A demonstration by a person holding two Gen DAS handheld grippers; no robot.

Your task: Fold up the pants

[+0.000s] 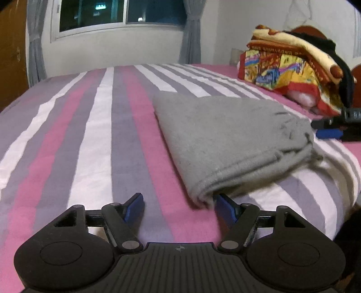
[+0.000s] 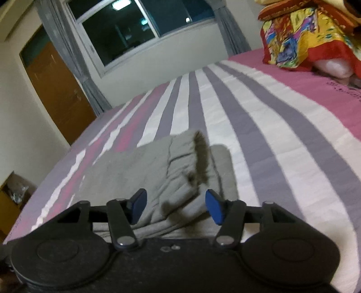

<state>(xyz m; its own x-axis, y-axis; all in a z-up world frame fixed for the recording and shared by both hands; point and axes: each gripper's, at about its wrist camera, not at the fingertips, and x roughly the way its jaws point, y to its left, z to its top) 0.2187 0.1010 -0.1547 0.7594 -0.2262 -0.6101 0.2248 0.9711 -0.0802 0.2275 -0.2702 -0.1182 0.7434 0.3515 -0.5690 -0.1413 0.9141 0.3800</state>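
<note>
The grey pants (image 1: 225,135) lie folded into a thick rectangle on the striped bed sheet (image 1: 90,135). My left gripper (image 1: 180,207) stands open just in front of their near corner, which lies beside the right fingertip (image 1: 225,207); nothing is between the pads. In the right wrist view the pants (image 2: 180,171) show their bunched waist end with a dark opening. My right gripper (image 2: 176,206) hovers open at that end, with cloth showing between its blue pads but neither pad pressing on it. From the left wrist view the right gripper (image 1: 329,130) sits at the pants' far right edge.
A pile of colourful blankets and pillows (image 1: 293,67) (image 2: 304,40) stands at the head of the bed. Beyond the bed are a dark window (image 1: 112,13) with grey curtains and a wooden door (image 2: 58,90). A box (image 2: 13,193) sits on the floor left of the bed.
</note>
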